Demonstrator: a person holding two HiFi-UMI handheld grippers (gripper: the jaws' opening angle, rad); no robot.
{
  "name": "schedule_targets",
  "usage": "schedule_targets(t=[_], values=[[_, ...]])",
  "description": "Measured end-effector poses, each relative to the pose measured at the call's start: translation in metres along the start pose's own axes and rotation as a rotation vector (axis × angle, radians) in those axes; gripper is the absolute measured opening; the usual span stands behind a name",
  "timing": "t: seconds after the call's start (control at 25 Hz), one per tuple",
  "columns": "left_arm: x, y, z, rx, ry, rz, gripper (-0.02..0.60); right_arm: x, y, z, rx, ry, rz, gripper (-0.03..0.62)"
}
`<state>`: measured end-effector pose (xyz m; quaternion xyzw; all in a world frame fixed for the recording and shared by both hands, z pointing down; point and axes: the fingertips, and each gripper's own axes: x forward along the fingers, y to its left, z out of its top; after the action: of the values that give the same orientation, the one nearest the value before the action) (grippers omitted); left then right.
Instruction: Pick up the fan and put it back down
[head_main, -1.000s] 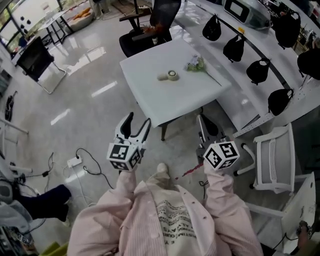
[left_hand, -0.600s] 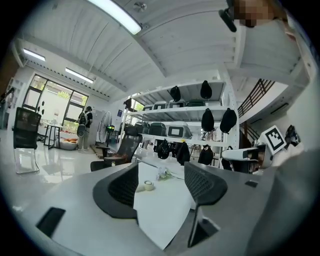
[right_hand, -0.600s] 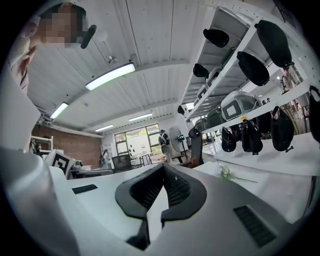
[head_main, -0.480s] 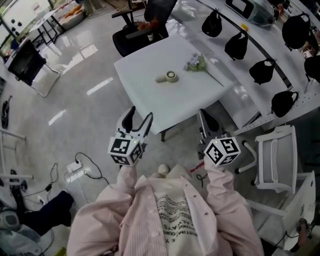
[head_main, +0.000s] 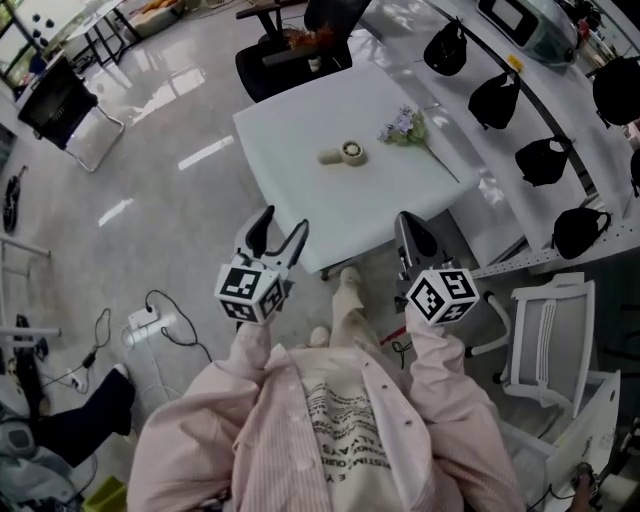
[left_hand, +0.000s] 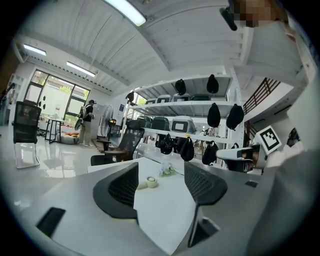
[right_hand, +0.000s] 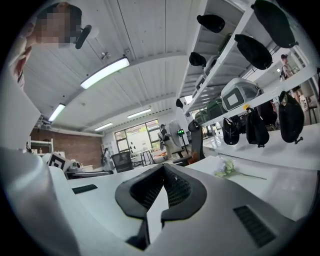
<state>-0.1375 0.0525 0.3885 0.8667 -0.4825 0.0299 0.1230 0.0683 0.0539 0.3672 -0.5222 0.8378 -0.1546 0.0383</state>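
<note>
Two grippers hover short of the table (head_main: 300, 130): left gripper (head_main: 280, 225) fingers released toward the fan (head_main: 345, 153) at 12 o'clock, right gripper (head_main: 412, 235) fingers clenched, empty.

Head cam is looking steeply down on the counter (head_main: 300, 170) from well above. Cam on left tool (head_main: 283, 222) is facing across it toward shelves (left_hand: 197, 102); cam on right tool (head_main: 410, 230) is skimming low. All are sharing the counter.

Bright, even light. Daylight from windows (left_hand: 52, 95) at mid-left and ceiling strip lights (right_hand: 105, 72) throw glare streaks on the glossy floor (head_main: 200, 155). Both gripper views bend strongly toward dark round edges.
</note>
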Motion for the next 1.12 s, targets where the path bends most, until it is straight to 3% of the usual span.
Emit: schedule_targets(t=[0.6, 1.12], values=[[0.116, 0.052, 0.0, -0.054, 0.057, 0.076, 0.265, 0.134, -0.077, 0.009, 0.02, 0.124, 0.111, 0.0], [0.199, 0.065, -0.013, -0.035, 0.136, 0.103, 0.265, 0.207, -0.123, -0.004, 0.072, 0.205, 0.207, 0.0]])
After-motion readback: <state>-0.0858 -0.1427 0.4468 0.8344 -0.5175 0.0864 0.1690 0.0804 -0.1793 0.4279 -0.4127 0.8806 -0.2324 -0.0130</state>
